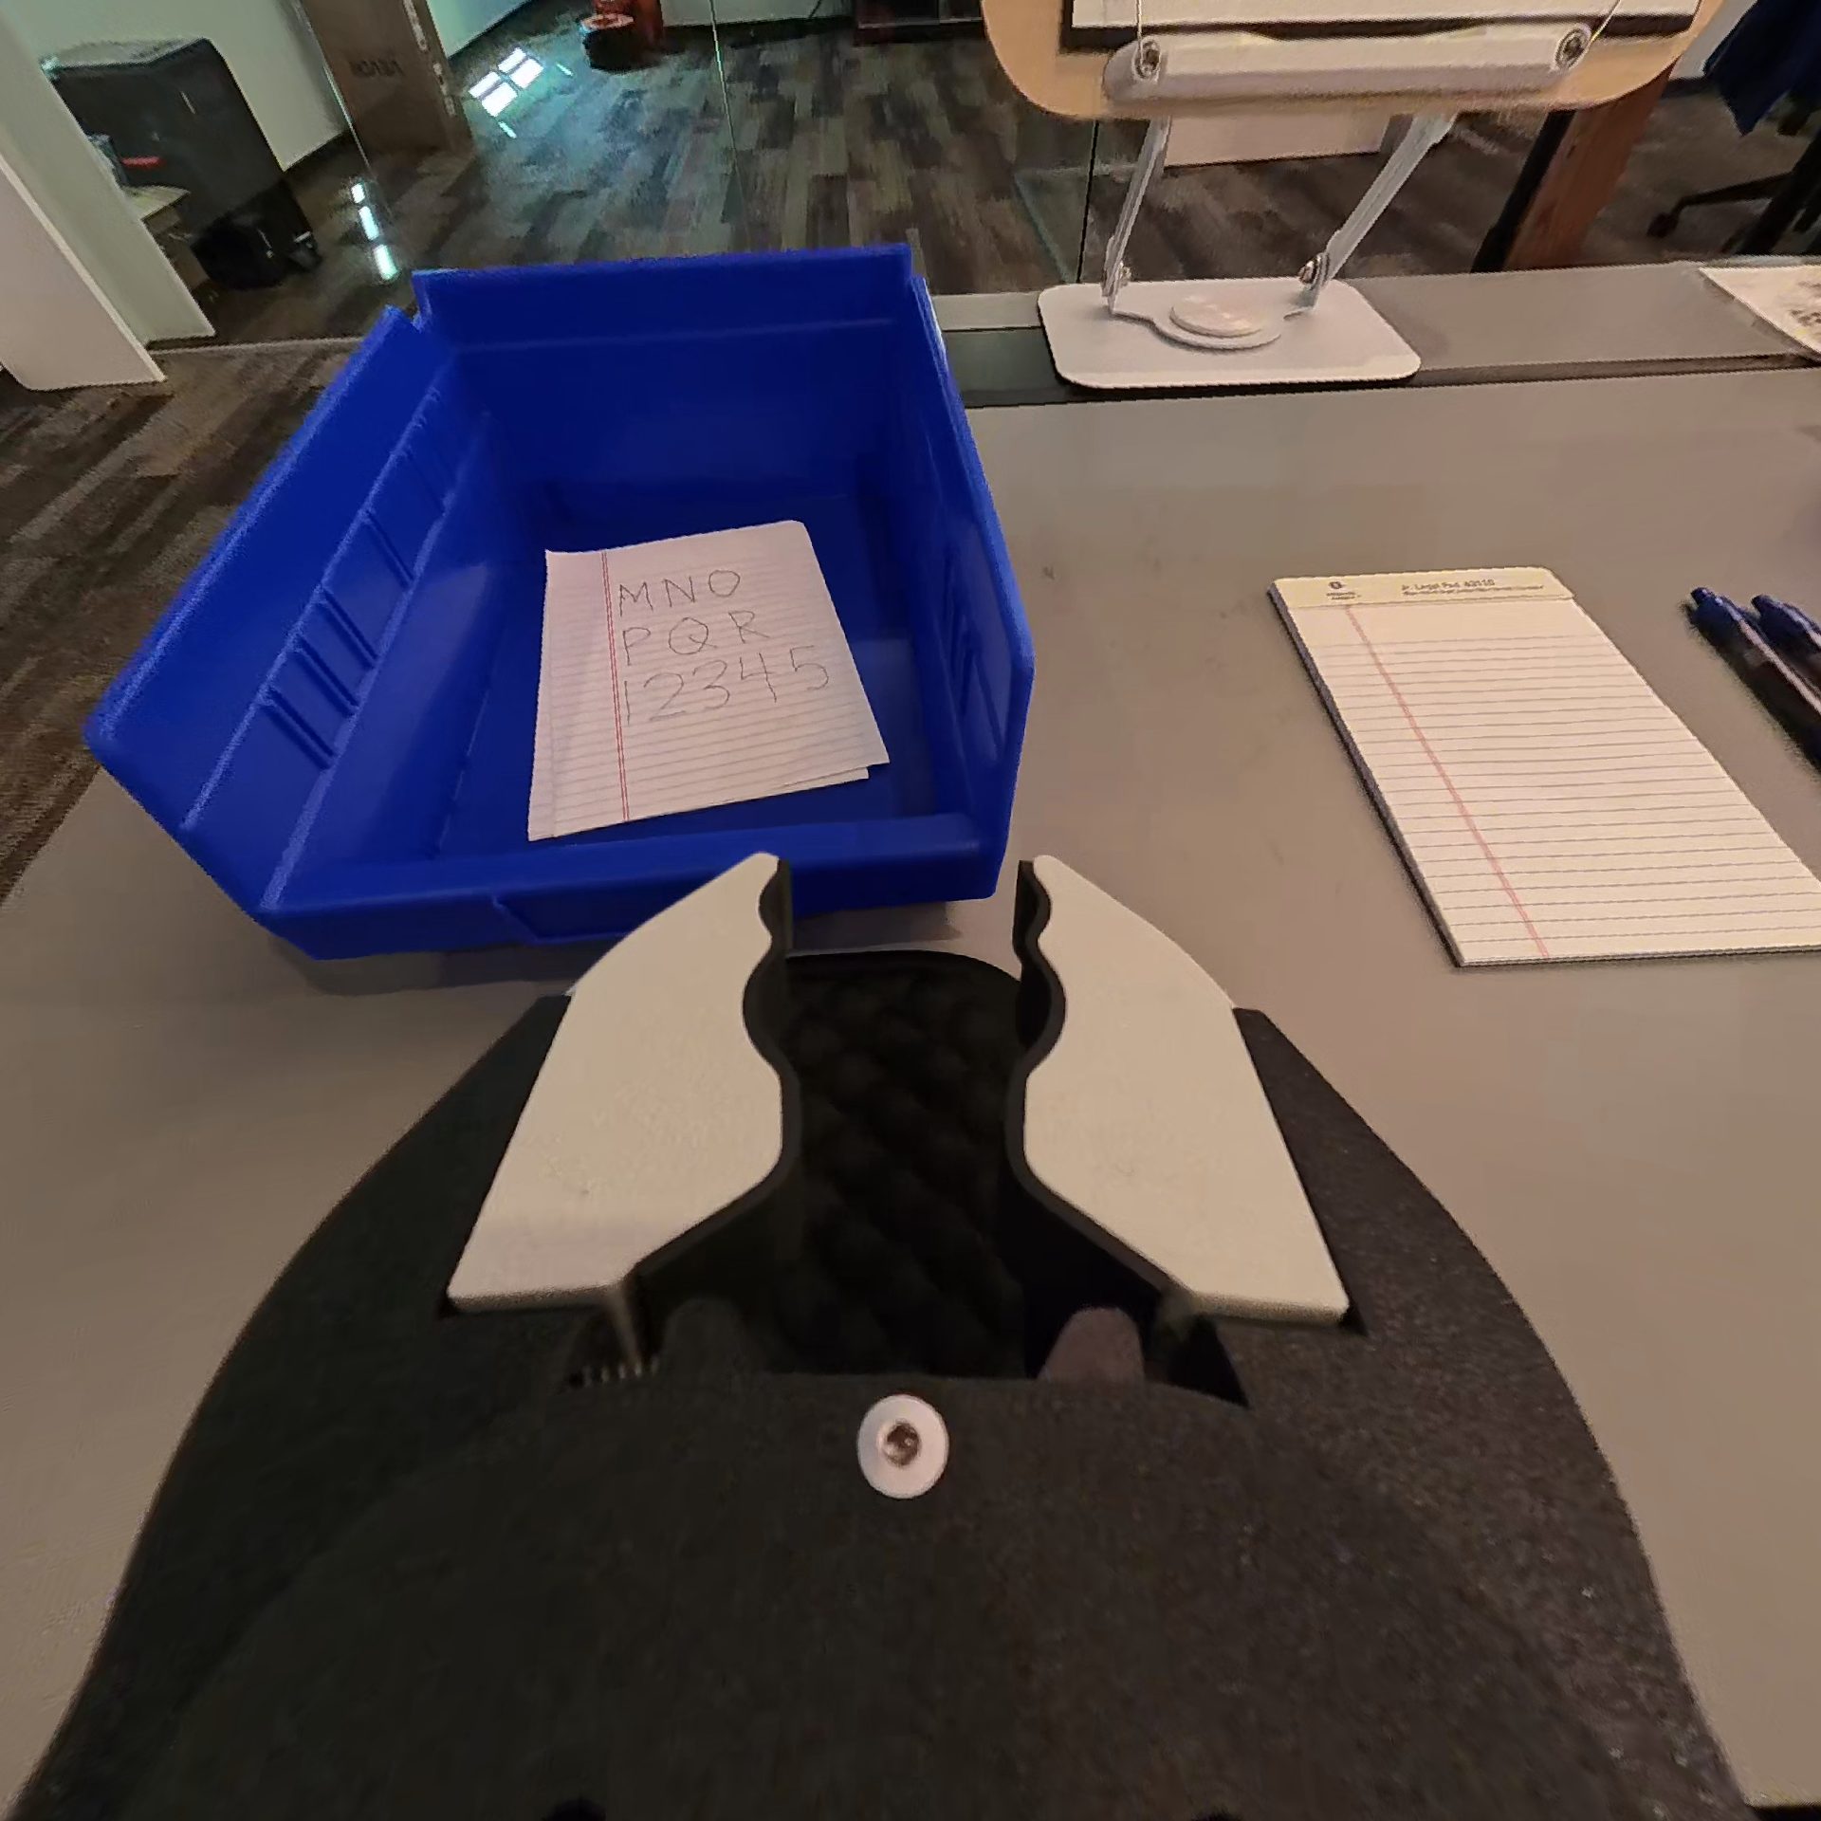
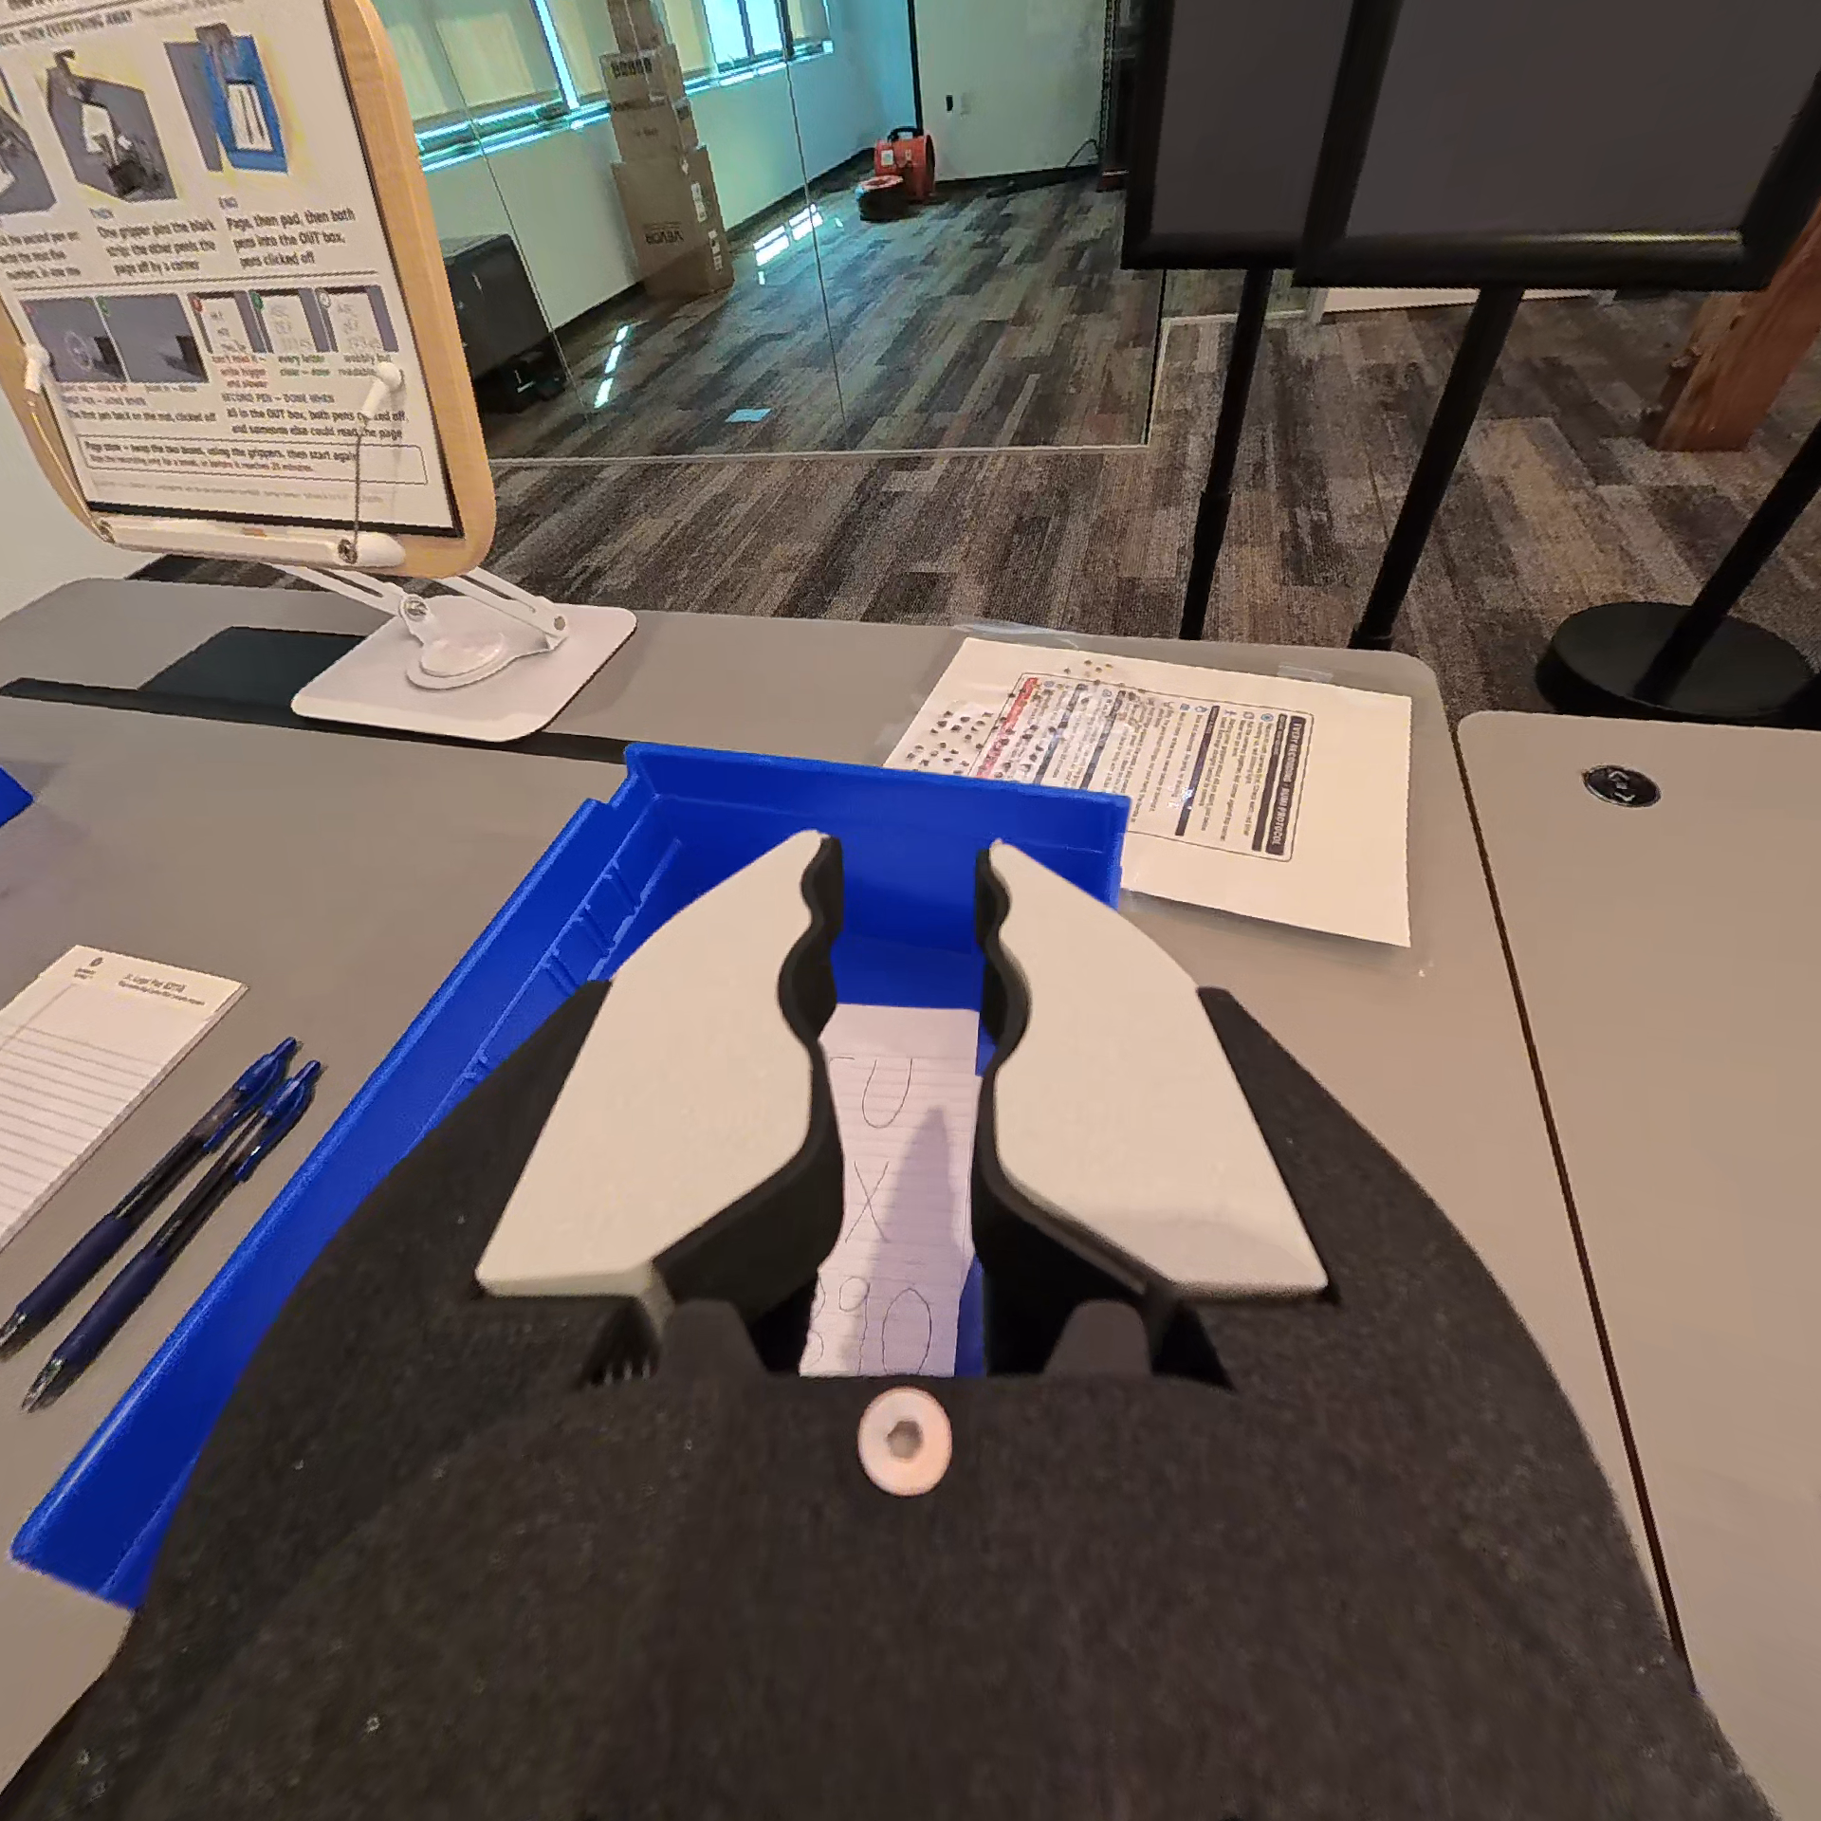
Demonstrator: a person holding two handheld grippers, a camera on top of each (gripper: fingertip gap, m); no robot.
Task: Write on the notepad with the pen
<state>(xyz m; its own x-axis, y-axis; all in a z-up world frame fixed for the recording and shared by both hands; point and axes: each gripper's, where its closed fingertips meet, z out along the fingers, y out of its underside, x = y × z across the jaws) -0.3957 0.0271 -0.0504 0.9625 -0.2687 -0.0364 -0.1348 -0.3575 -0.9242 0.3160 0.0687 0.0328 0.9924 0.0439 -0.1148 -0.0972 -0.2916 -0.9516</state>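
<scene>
left gripper [image 1: 902,877] nearest, jaws parted, empty, hovering over grey bench [image 1: 1182,631] before blue bin [image 1: 325,631] holding written sheets [image 1: 690,680]. right gripper [image 2: 907,857] jaws narrowly parted, empty, above second bin [image 2: 394,1133]. notepad [image 1: 1547,769] flat on bench, two blue pens [image 2: 158,1212] just beside. document stand [image 2: 463,680] farther back.

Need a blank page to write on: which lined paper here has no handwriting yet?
The white lined notepad lying on the grey table; the loose sheets in the blue plastic bin bear handwriting.
</scene>
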